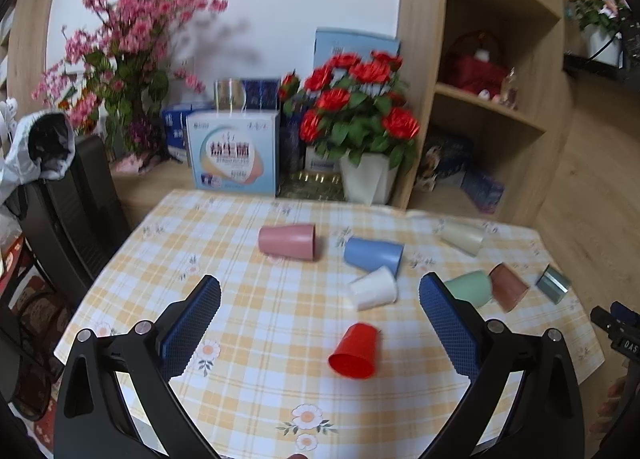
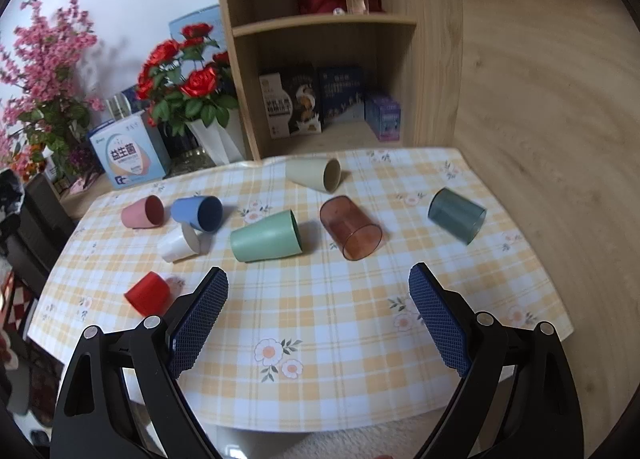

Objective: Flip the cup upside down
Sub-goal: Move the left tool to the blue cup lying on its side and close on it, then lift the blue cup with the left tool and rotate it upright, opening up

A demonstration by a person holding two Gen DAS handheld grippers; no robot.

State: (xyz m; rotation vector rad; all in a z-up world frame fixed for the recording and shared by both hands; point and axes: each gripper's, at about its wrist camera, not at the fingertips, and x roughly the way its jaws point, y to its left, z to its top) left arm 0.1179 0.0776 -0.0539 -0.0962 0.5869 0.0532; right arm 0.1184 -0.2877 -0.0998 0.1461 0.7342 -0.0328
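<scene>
Both tongs spread wide, holding nothing: left gripper (image 1: 320, 291), right gripper (image 2: 319, 285). We'd pinch red cup (image 1: 355, 351) mid-wall, rotate rim down onto tablecloth (image 1: 260, 323).

Left claw (image 1: 320, 287), jaws spread wide, above the checked bench (image 1: 256, 307). A red cup (image 1: 355, 351) lies tipped between them, touching neither.

A smooth, faintly glossy checked cloth (image 2: 320, 299) covers the desk. The red cup (image 1: 355, 351), green cup (image 2: 266, 237) and blue cup (image 2: 198, 213) look like matt opaque plastic; the brown cup (image 2: 352, 233) and grey cup (image 2: 456, 215) are see-through glossy plastic. Both claws carry blue pads (image 2: 200, 323) with a rough knurled texture on matt black arms. The shelf (image 2: 320, 23) is pale wood grain
</scene>
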